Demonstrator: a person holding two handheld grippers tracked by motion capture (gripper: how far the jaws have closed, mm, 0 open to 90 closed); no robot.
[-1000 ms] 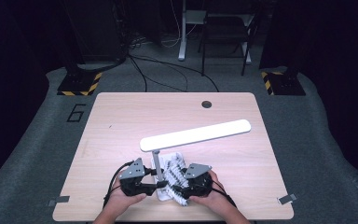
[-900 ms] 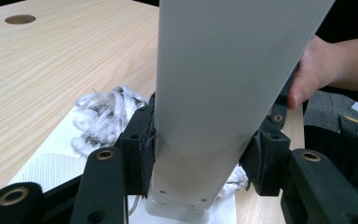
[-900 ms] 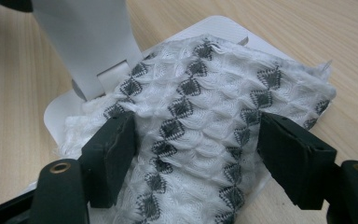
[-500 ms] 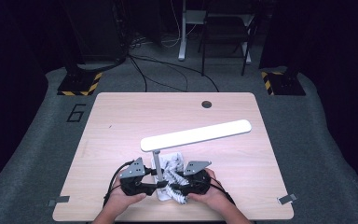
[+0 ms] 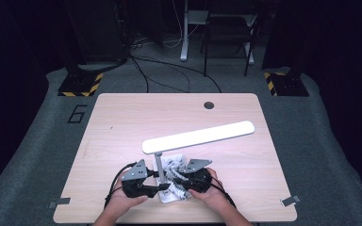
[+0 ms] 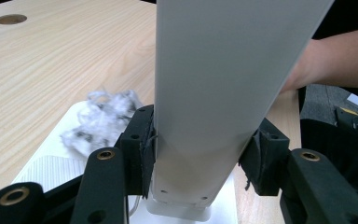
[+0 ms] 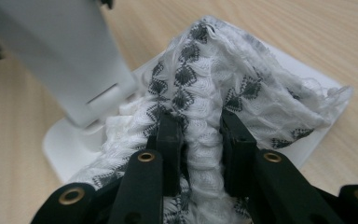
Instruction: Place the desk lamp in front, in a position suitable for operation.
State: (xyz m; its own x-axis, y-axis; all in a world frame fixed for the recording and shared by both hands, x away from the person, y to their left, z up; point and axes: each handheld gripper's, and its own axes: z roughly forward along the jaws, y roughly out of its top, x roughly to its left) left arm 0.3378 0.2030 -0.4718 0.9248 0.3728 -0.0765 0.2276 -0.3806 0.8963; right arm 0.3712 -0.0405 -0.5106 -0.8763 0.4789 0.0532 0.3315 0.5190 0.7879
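Right gripper (image 7: 198,135) has just been closing, now pinching the patterned white cloth (image 7: 242,88).
Cloth lies on the lamp base (image 7: 328,114), right of the post (image 6: 214,93) clamped by the left gripper (image 6: 205,156).

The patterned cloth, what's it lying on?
The patterned cloth is bunched on the lamp's flat white base, beside the stem. The right claw pinches a fold. The base under the cloth is hidden.

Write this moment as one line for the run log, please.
left gripper: shut on lamp post | right gripper: jaws just closing, shut on cloth | cloth on lamp base
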